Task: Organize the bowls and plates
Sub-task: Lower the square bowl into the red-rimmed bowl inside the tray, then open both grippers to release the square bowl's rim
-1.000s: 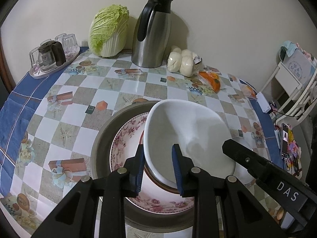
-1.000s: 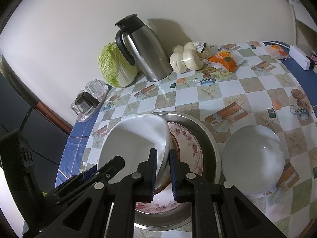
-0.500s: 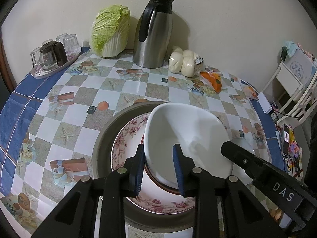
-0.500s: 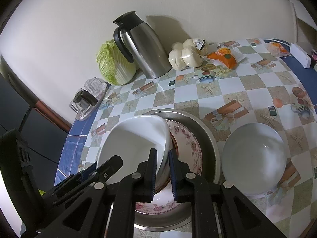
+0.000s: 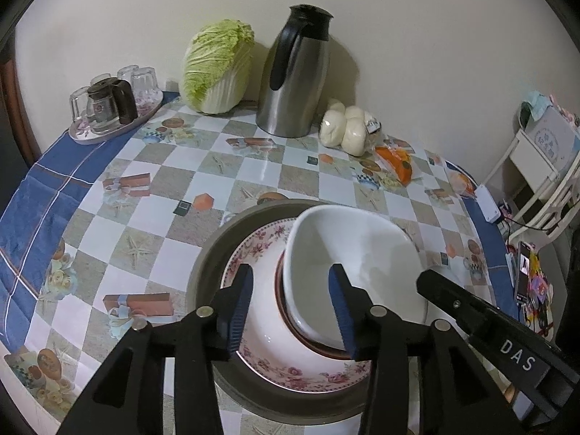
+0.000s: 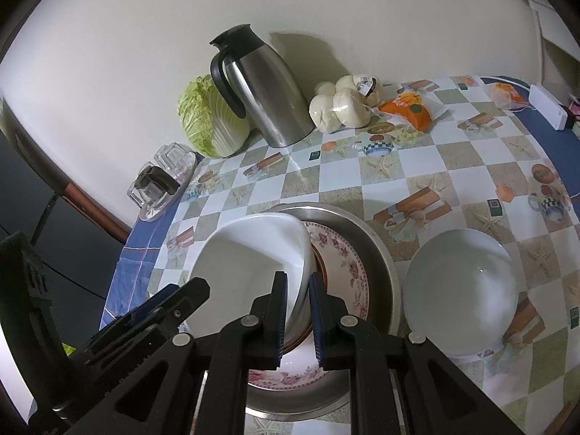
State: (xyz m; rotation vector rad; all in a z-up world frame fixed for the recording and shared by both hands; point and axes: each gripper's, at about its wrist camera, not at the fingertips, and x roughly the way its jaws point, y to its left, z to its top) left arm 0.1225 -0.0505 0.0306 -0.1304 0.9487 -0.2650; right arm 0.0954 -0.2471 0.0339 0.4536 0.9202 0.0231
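**Two hand-held grippers at one bowl**

Two jaws of the left hand-held gripper (image 5: 290, 308) have just been opening, straddling the white bowl's (image 5: 348, 250) rim untouched. The right hand-held gripper (image 6: 298, 317) pinches the opposite rim. The bowl sits tilted on the floral plate (image 5: 253, 250) near the counter's (image 5: 253, 166) front edge.

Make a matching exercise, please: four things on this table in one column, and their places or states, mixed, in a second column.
1. white square bowl
2. floral plate
3. cabbage
4. round white bowl

a. leans against the wall
b. stands alone on the tablecloth
c. gripped at its rim by the right gripper
d. lies inside the metal basin

Pairs: 1-c, 2-d, 3-a, 4-b
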